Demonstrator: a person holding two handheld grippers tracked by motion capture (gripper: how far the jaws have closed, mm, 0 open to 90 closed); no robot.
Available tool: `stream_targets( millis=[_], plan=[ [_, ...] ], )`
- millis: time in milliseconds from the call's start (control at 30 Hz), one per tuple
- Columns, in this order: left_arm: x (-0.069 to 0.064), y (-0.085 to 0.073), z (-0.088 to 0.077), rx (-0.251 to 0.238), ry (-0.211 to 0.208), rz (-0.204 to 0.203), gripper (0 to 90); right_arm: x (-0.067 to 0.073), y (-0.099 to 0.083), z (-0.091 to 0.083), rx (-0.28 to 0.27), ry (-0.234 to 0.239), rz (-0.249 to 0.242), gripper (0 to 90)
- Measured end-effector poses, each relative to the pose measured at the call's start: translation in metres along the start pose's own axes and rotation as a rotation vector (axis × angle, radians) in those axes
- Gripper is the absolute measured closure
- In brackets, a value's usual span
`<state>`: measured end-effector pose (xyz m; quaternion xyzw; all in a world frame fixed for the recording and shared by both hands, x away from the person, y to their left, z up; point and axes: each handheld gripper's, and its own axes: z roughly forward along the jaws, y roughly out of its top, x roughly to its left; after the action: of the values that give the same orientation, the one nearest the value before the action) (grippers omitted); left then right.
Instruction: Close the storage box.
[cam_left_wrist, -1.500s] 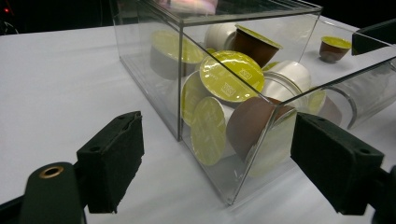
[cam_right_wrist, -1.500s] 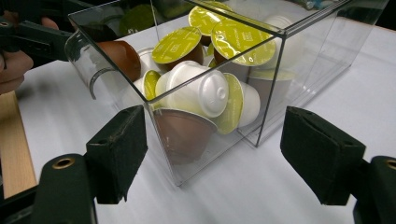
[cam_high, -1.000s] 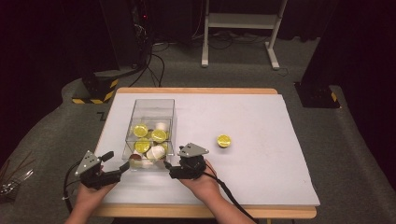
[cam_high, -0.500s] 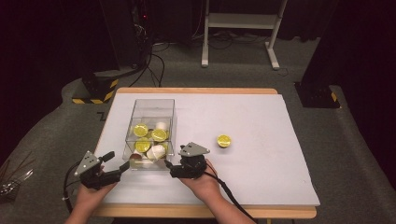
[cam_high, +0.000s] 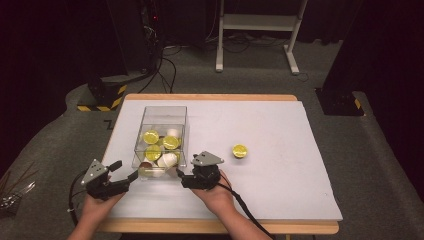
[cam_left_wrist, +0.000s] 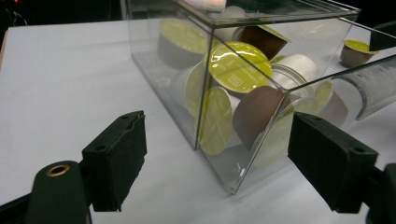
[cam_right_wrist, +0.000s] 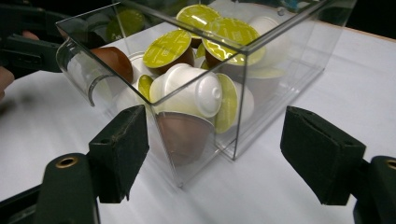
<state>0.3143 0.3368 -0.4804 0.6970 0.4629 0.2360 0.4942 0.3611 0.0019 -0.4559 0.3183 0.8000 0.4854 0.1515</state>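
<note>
Clear plastic box (cam_high: 161, 135) of coffee capsules (cam_high: 159, 146) sits left of centre; left claw (cam_high: 126, 172) and right claw (cam_high: 181, 176), both released, should square onto its near corners before clenching evenly.

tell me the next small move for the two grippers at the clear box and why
Probably ease both grippers forward so each straddles a near corner of the clear box. The left gripper and right gripper both stand open with a box corner between their jaws, pads not yet touching the walls. The box holds coffee capsules; one capsule sits apart on the white table.
</note>
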Motion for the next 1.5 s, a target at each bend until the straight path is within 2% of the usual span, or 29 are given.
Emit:
stream_targets(
  millis=[167, 233, 333, 400, 567, 767, 933, 1000, 1133, 1200, 1267, 1333, 1367, 1500],
  plan=[
    [0.000, 0.003, 0.007, 0.013, -0.002, 0.021, 16.7, 0.001, 0.001, 0.004, 0.001, -0.005, -0.006, 24.7],
    [0.000, 0.004, 0.010, 0.011, 0.006, 0.012, 18.0, 0.000, 0.002, 0.006, 0.001, -0.018, -0.009, 24.7],
    [0.003, 0.005, 0.015, 0.010, 0.009, -0.004, 18.3, -0.006, 0.003, 0.009, -0.002, -0.024, 0.019, 24.7],
    [0.004, 0.007, 0.018, 0.008, 0.015, -0.002, 18.6, -0.008, 0.004, 0.011, -0.005, -0.037, 0.017, 24.7],
    [0.008, 0.011, 0.027, -0.002, 0.024, -0.034, 22.7, -0.014, 0.008, 0.017, -0.008, -0.067, 0.019, 25.8],
    [0.012, 0.014, 0.034, -0.015, 0.016, -0.049, 26.6, -0.019, 0.011, 0.023, -0.016, -0.070, 0.030, 31.2],
    [0.013, 0.015, 0.036, -0.025, -0.004, -0.046, 34.0, -0.019, 0.013, 0.026, -0.014, -0.066, 0.013, 37.9],
    [0.014, 0.015, 0.038, -0.025, -0.036, -0.050, 38.2, -0.020, 0.013, 0.029, -0.010, -0.058, 0.012, 40.8],
    [0.014, 0.016, 0.045, -0.021, -0.079, -0.046, 38.6, -0.019, 0.013, 0.035, -0.006, -0.020, 0.007, 45.6],
    [0.014, 0.015, 0.047, -0.019, -0.105, -0.045, 42.3, -0.018, 0.013, 0.037, 0.000, -0.007, 0.009, 47.6],
    [0.014, 0.014, 0.051, -0.010, -0.122, -0.049, 43.4, -0.017, 0.014, 0.040, 0.002, 0.003, 0.008, 46.6],
    [0.016, 0.013, 0.053, -0.006, -0.138, -0.072, 41.4, -0.019, 0.014, 0.043, 0.008, 0.009, 0.011, 45.7],
    [0.017, 0.013, 0.053, -0.006, -0.135, -0.075, 42.3, -0.020, 0.013, 0.043, 0.013, 0.012, 0.013, 47.4],
    [0.018, 0.014, 0.054, -0.009, -0.099, -0.075, 55.1, -0.019, 0.013, 0.044, 0.029, -0.035, -0.013, 59.9]
  ],
)
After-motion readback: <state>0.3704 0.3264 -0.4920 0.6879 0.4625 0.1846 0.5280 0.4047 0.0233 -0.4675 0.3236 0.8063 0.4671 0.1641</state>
